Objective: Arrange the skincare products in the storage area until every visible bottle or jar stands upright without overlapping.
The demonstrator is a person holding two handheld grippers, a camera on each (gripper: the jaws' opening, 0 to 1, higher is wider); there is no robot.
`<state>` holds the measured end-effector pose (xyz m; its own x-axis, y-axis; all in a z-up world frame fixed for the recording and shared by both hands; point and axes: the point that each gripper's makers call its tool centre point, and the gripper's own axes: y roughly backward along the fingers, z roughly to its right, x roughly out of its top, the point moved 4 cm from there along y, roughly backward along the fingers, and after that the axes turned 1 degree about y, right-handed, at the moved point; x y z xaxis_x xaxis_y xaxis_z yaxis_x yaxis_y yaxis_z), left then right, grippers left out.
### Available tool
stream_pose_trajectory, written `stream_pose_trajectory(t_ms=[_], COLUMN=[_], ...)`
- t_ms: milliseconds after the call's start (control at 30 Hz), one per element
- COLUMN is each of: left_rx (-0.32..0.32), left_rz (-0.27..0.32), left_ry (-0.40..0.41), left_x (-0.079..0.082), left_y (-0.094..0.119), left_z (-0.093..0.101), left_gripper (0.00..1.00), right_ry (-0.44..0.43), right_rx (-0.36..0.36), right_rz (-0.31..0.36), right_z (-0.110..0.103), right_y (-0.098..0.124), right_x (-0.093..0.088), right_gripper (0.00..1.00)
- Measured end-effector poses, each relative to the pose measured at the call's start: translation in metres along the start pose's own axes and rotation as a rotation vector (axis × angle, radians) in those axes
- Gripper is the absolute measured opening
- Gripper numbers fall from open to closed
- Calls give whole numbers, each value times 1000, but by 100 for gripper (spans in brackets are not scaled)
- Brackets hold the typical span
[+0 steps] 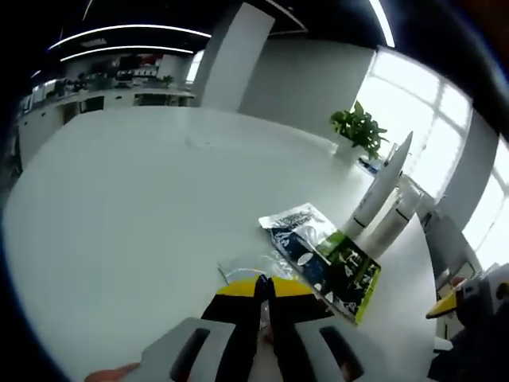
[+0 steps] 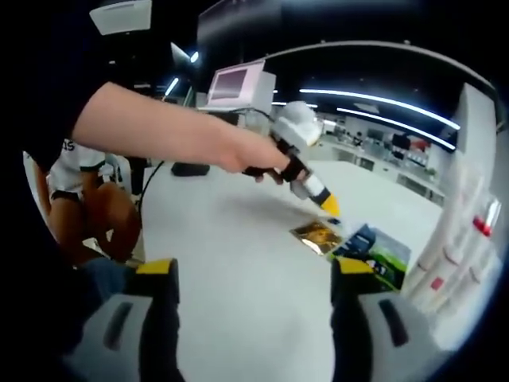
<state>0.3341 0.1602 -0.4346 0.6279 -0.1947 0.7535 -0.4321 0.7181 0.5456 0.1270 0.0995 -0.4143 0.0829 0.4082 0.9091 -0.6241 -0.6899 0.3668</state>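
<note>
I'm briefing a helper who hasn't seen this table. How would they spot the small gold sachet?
Start at the white table and find the tall white bottles at its edge. Beside them lies a dark and green packet; the gold sachet lies flat next to it, under the left hand-held gripper. It is the only shiny gold item.

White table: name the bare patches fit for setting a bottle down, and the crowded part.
The white table lies bare on the broad side away from the packets. Crowded: the dark-and-green packet, the clear sachet at the left gripper, the white tubes and the potted plant.
</note>
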Motion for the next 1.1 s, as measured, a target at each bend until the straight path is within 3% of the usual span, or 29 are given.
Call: stream_pose_trajectory(t_ms=[167, 300, 567, 800, 1100], left_rx=[17, 22, 79, 68, 60], left_rz=[-16, -43, -46, -19, -12], left_ry=[-13, -31, -87, -45, -60], left_x=[4, -2, -3, -1, 3], left_y=[-11, -17, -12, -14, -13], left_z=[-10, -12, -18, -17, -11], left_gripper=[2, 2, 0, 2, 2], right_ry=[4, 3, -7, -6, -19], right_rx=[-5, -9, -2, 3, -18], right_rz=[1, -1, 3, 4, 6], right_z=[2, 4, 5, 3, 8], right_y=[2, 3, 1, 1, 5], right_x=[1, 1, 0, 0, -1], right_gripper=[78, 78, 77, 77, 77])
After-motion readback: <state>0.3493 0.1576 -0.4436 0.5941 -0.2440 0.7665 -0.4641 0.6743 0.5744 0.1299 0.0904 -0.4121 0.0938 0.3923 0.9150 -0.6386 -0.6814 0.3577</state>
